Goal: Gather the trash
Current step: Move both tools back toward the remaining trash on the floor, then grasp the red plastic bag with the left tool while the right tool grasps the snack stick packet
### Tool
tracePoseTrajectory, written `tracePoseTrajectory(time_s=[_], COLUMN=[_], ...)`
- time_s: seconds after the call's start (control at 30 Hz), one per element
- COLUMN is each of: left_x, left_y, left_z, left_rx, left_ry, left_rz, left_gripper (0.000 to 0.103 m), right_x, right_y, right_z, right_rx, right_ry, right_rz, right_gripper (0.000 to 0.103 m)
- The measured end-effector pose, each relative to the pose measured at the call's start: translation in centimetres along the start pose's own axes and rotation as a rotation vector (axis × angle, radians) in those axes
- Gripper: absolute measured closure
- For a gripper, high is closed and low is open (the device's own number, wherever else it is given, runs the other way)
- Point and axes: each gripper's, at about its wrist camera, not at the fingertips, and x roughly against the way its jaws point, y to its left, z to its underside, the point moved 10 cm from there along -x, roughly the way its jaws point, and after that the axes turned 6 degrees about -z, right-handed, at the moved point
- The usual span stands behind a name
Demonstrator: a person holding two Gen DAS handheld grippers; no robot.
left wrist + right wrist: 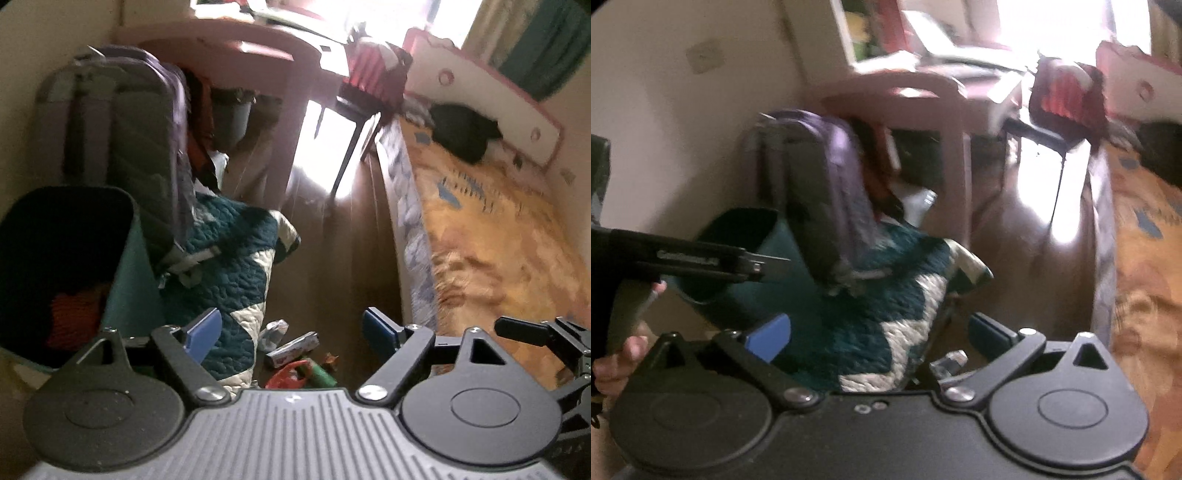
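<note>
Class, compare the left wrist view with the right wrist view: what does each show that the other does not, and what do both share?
Only the left wrist view shows the litter on the floor: a red wrapper, a green tube and a small carton, plus something orange inside the bin.

Only the right wrist view shows a hand holding the left gripper's handle and a wall plate.

Both show the bin, the quilt, the backpack, the bed and a crumpled foil scrap. The left gripper and right gripper are both open and empty.
</note>
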Motion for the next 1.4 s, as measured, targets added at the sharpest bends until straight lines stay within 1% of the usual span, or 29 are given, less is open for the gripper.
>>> tracePoseTrajectory(time_s=[0.13,0.23,0.27,0.4,0.53,0.6,0.7,0.77,0.97,1.07,1.13,1.2,1.27,1.37,1.4], left_x=[-6.1,-11.8,-13.5,-21.3,-27.7,-31.1,-35.7,-38.8,-47.3,-51.4,-53.7,-56.0,-57.5,-59.5,-60.0], left_y=[-1.6,-2.9,-3.2,-5.2,-6.8,-7.6,-8.1,-8.0,-7.2,-6.3,-5.6,-4.9,-4.5,-3.9,-3.8], left_z=[3.2,6.6,7.6,12.4,16.2,18.5,21.2,23.1,27.5,29.9,31.2,32.4,33.4,35.0,35.5], left_rx=[-0.052,-0.053,-0.05,-0.057,-0.054,-0.051,-0.042,-0.042,-0.017,-0.003,0.013,0.03,0.036,0.035,0.029], left_ry=[0.011,0.064,0.081,0.14,0.193,0.236,0.293,0.321,0.394,0.451,0.478,0.504,0.524,0.547,0.551], left_rz=[-0.011,-0.007,-0.007,-0.051,-0.065,-0.068,-0.062,-0.086,-0.14,-0.163,-0.177,-0.193,-0.201,-0.211,-0.212], left_gripper=[0.019,0.019,0.019,0.019,0.019,0.019,0.019,0.019,0.019,0.019,0.019,0.019,0.019,0.019,0.019], right_x=[-4.0,-7.9,-9.1,-13.8,-18.0,-20.1,-23.3,-25.5,-31.4,-34.2,-36.1,-37.9,-39.8,-42.1,-42.7], right_y=[-4.8,-8.5,-9.4,-12.5,-15.3,-16.5,-18.2,-19.0,-21.5,-22.4,-22.8,-23.1,-23.4,-23.8,-23.9], right_z=[4.6,9.3,10.9,17.4,23.3,25.8,28.6,30.4,35.7,38.3,40.3,42.0,43.8,46.1,46.7], right_rx=[-0.033,-0.054,-0.052,-0.057,-0.069,-0.079,-0.088,-0.084,-0.093,-0.11,-0.102,-0.095,-0.085,-0.079,-0.079], right_ry=[0.015,0.055,0.071,0.131,0.19,0.213,0.233,0.242,0.289,0.321,0.351,0.384,0.419,0.465,0.473], right_rz=[0.073,0.113,0.115,0.135,0.145,0.145,0.137,0.119,0.109,0.1,0.094,0.091,0.096,0.101,0.102], right_gripper=[0.0,0.0,0.0,0.0,0.0,0.0,0.0,0.0,0.0,0.001,0.004,0.009,0.011,0.021,0.022])
